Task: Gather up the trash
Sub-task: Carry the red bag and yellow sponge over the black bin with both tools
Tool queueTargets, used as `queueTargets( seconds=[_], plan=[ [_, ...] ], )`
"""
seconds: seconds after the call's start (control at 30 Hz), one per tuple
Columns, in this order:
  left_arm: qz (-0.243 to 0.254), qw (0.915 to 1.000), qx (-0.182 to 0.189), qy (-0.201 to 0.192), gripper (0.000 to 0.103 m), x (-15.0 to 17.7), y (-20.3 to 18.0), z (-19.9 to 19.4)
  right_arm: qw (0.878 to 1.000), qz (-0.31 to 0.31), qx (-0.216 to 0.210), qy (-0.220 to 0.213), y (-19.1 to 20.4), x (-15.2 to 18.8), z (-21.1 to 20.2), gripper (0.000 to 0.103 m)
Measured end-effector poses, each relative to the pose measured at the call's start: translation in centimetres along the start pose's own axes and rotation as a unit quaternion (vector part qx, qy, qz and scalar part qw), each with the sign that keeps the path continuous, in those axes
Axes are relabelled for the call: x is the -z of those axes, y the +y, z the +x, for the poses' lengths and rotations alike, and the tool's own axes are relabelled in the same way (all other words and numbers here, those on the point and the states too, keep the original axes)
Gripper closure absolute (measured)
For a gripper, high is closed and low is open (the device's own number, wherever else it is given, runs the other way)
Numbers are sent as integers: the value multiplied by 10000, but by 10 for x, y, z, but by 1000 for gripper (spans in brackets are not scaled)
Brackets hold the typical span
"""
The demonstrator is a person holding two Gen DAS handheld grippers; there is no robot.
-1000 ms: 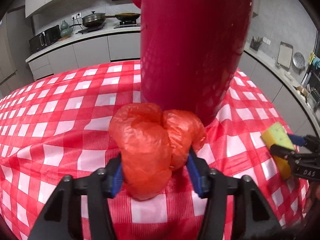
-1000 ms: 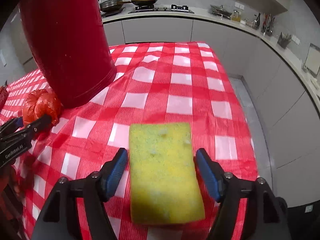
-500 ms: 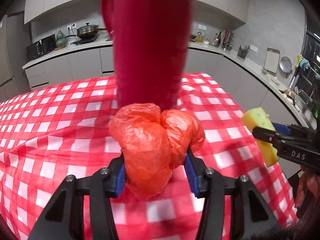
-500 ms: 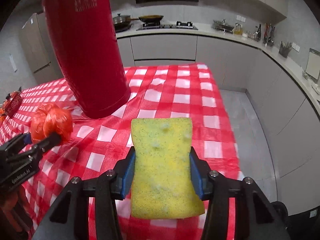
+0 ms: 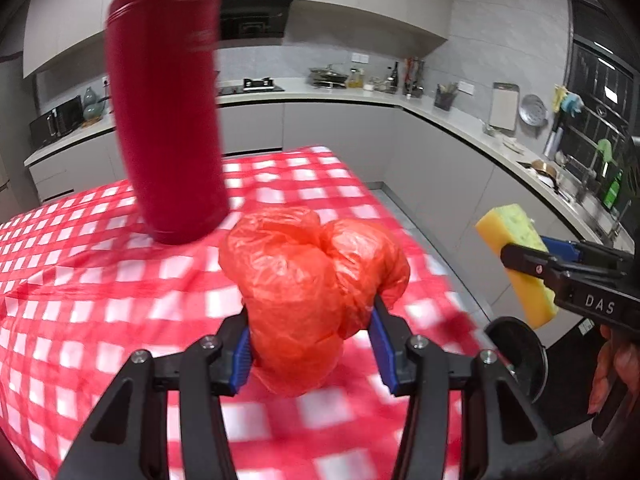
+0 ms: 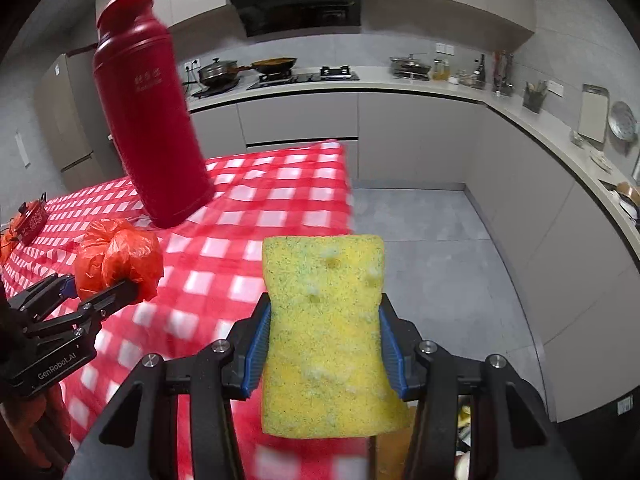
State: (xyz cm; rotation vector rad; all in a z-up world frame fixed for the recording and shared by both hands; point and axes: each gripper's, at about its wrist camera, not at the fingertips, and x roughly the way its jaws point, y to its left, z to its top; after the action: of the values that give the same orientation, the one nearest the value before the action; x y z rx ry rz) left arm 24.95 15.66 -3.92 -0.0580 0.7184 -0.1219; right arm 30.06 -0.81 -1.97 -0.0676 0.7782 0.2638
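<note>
Starting on the left side of the left wrist view, the big red flask (image 5: 168,120) stands on the checkered table (image 5: 80,300), and it looks a lot smaller and further off than it did a second ago, when it filled the top of the frame. So both tools have lifted up and pulled back from the table.

Centre of that same view: the left gripper (image 5: 312,344) has its jaws clamped on the crumpled orange plastic bag (image 5: 312,280), which is now hanging clear above the cloth instead of sitting on it.

Over at the right edge, the right gripper (image 6: 324,348) has gone from jaws wide apart around the yellow sponge (image 6: 328,332) to squeezing it on both sides. The sponge is up in the air too, out past the table edge over the grey floor (image 6: 440,240).

So both bits of trash are picked up. I'd guess what's left is carrying them to a bin, though I can't make one out for sure.
</note>
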Motion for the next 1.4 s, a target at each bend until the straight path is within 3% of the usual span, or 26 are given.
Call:
queueTargets(
  seconds=[0.3, 0.7, 0.9, 1.4],
  plan=[
    [152, 9999, 61, -23, 51, 14, -119, -11, 9998, 122, 23, -144, -109, 40, -64, 52],
    [200, 9996, 185, 71, 51, 42, -228, -12, 9999, 58, 124, -95, -225, 93, -115, 52],
    [293, 9988, 261, 286, 52, 62, -263, 7, 9998, 87, 129, 82, -257, 124, -107, 52],
    [174, 9944, 436, 943, 51, 120, -318, 63, 9960, -110, 35, 887, -300, 206, -38, 52]
  ],
)
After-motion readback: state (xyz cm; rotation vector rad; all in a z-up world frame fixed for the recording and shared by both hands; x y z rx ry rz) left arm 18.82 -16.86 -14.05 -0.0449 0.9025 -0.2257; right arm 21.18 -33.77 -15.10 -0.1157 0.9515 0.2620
